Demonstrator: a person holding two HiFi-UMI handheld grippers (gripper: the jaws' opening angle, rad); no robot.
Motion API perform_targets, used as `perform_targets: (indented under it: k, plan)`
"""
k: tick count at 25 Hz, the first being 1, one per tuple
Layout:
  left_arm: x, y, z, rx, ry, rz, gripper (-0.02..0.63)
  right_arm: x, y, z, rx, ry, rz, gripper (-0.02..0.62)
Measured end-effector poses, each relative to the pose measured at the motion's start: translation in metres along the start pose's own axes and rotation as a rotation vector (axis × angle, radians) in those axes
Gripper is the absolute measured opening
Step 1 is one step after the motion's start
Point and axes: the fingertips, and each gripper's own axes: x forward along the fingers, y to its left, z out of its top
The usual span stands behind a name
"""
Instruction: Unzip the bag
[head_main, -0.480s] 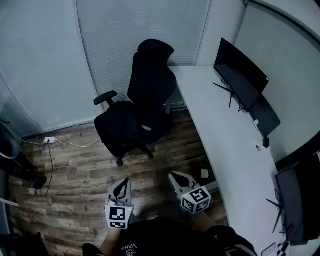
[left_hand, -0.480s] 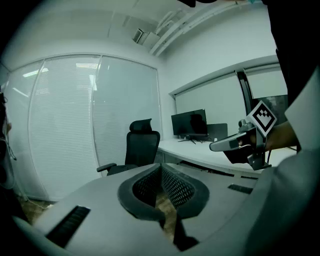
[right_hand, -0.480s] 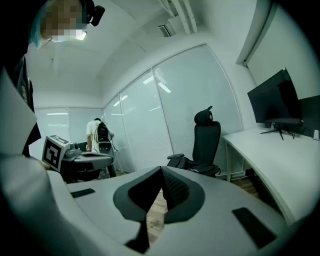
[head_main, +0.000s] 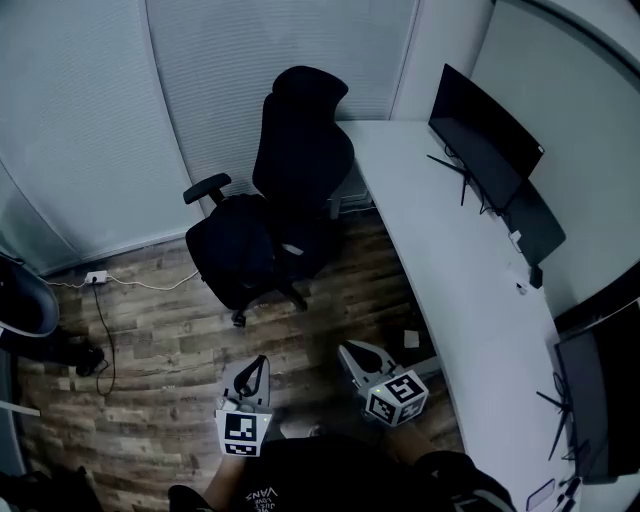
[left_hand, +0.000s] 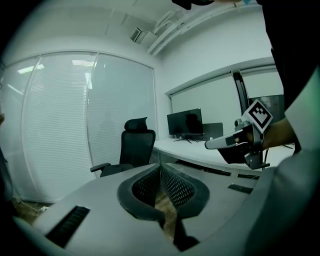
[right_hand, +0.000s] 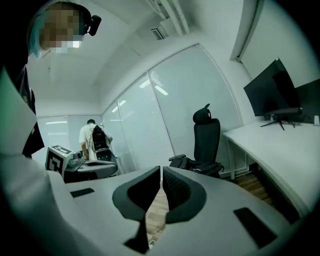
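A black office chair (head_main: 290, 180) stands on the wood floor ahead of me, by the window blinds. A dark bulky shape (head_main: 235, 250) lies on its seat; whether it is the bag I cannot tell. My left gripper (head_main: 257, 367) and right gripper (head_main: 350, 352) hang side by side low in the head view, well short of the chair, both pointing towards it. Both are shut with nothing between the jaws. In the left gripper view the closed left gripper (left_hand: 160, 167) aims near the chair (left_hand: 135, 150). In the right gripper view the closed right gripper (right_hand: 161, 171) has the chair (right_hand: 205, 145) to its right.
A long white desk (head_main: 450, 260) runs along the right with dark monitors (head_main: 485, 140) on it. A power strip with a cable (head_main: 98, 278) lies on the floor at left. Far off stands a person wearing a backpack (right_hand: 92, 140).
The head view has shifted a little, so the chair sits slightly higher and further left. Both grippers stay shut and keep about the same places.
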Motion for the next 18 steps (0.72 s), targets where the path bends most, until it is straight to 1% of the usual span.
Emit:
perform_targets:
  k: [3,6,10,14,18]
  plan:
    - [0.016,0.017,-0.003,-0.006,-0.004,-0.031,0.021,0.018,-0.008,0.000,0.043,-0.020,-0.045,0.047]
    - [0.034,0.038,-0.008,0.002,0.002,-0.095,0.021,0.044,-0.016,0.002,0.069,-0.037,-0.104,0.048]
    - [0.067,0.082,-0.009,0.029,0.023,-0.202,0.021,0.087,-0.025,0.010,0.108,-0.065,-0.208,0.048]
    - [0.108,0.135,0.004,0.074,0.022,-0.327,0.021,0.134,-0.031,0.024,0.150,-0.087,-0.327,0.048]
    - [0.139,0.170,0.013,0.119,0.029,-0.433,0.023,0.165,-0.034,0.031,0.184,-0.103,-0.437,0.048]
